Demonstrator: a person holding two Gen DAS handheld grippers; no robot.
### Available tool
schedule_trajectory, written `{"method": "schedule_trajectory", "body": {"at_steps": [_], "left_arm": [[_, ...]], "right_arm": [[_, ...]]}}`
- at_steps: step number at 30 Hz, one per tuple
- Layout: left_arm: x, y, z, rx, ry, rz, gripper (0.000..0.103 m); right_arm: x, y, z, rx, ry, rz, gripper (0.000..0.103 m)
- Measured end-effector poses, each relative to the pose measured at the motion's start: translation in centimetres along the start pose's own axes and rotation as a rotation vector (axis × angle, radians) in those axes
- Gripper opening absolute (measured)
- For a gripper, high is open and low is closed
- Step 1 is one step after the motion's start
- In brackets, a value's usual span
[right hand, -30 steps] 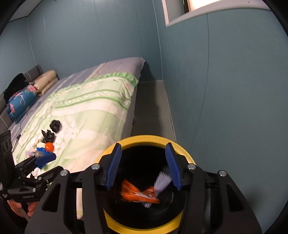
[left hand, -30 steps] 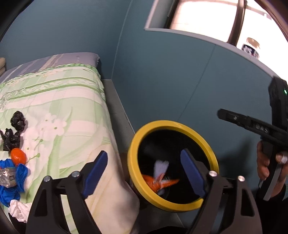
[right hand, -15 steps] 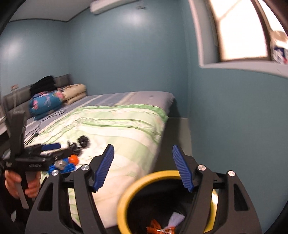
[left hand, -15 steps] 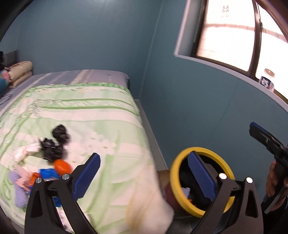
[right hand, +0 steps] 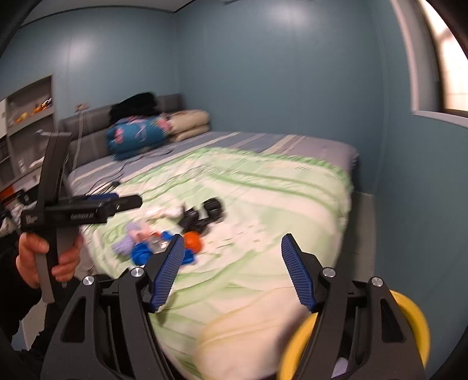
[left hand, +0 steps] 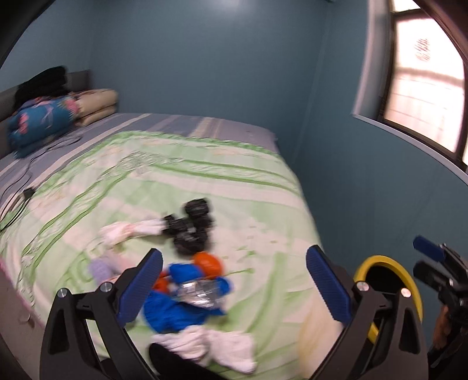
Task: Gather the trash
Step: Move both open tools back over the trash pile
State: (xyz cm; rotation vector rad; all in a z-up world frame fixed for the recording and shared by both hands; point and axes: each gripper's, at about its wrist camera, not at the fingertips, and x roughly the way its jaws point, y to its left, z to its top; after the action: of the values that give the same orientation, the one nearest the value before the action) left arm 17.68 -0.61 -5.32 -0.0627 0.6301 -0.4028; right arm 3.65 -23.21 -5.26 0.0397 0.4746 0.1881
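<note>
In the left wrist view, the left tongs (left hand: 234, 280) gape wide and empty above a trash pile (left hand: 187, 280) on the near part of the bed (left hand: 204, 175): blue plastic, orange bits, black bags, white tissue. The yellow-rimmed bin (left hand: 389, 289) stands at the right.

In the right wrist view, the right tongs (right hand: 232, 270) stand apart, empty; the pile (right hand: 175, 233) lies left, the bin (right hand: 409, 321) near right.

Both views dim and blue-tinted; daylight enters through the window (left hand: 421, 87) on the right, blown out pink-white, with soft glare patches on the far wall (right hand: 295, 20). Motion blur smears the trash pile (left hand: 190, 263) and the green bedspread (left hand: 181, 187); only the near gripper frames stay sharp. Heavy fisheye bending, black corner vignette.
</note>
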Motion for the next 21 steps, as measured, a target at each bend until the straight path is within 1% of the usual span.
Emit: {"method": "schedule_trajectory", "body": {"at_steps": [3,7,11,17,21], "left_arm": [[0.1,3.0,-0.7,-0.045,0.019,0.046,0.095],[0.7,7.1,-2.2,-0.107,0.045,0.114,0.095],[1.5,9.9,-3.6,-0.151,0.074,0.150,0.095],[3.1,12.4,-5.2,-0.193,0.117,0.184,0.095],[4.2,13.6,-6.0,-0.201,0.138,0.204,0.095]], "right_arm": [[2.5,2.2,-0.7,-0.039,0.047,0.063,0.065],[5.2,4.5,-1.9,-0.070,0.102,0.124,0.065],[7.9,6.2,-3.1,-0.084,0.168,0.169,0.065],[11.0,7.8,-4.6,-0.104,0.246,0.204,0.065],[13.1,8.8,-5.4,-0.124,0.294,0.221,0.065]]}}
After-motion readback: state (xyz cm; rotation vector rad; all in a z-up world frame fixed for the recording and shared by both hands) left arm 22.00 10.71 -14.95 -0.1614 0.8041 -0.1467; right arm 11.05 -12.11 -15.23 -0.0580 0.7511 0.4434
